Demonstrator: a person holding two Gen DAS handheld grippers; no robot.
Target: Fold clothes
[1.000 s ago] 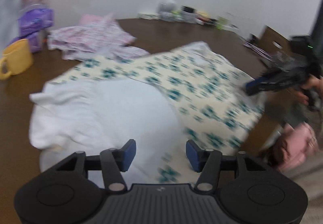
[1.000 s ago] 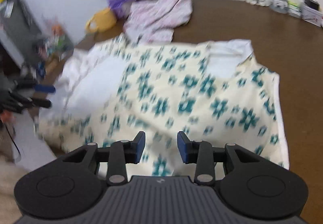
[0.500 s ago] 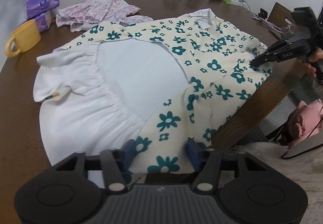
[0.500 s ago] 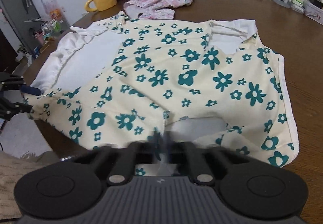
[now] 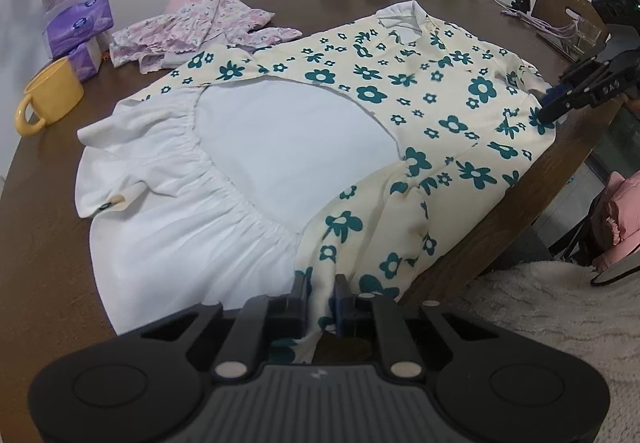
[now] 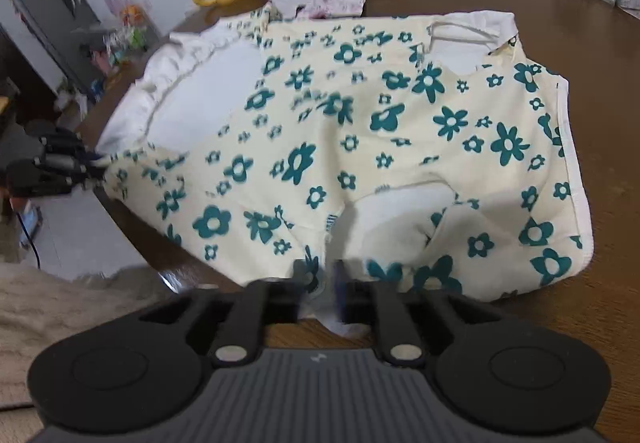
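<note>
Pinching floral dress [image 5: 420,91] hem, left tongs [image 5: 320,293] closing narrow, right tongs [image 6: 320,279] opening, cloth between.

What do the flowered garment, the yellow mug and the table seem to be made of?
Flowered garment: soft woven cloth, probably cotton, matte; it wrinkles and gathers.
Yellow mug: likely glazed ceramic, smooth with a faint sheen, though plastic is possible.
Table: dark wood or wood veneer, showing faint grain and gloss.

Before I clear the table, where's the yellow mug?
Yellow mug sits at the table's far left edge, beside the purple tissue packs.
</note>
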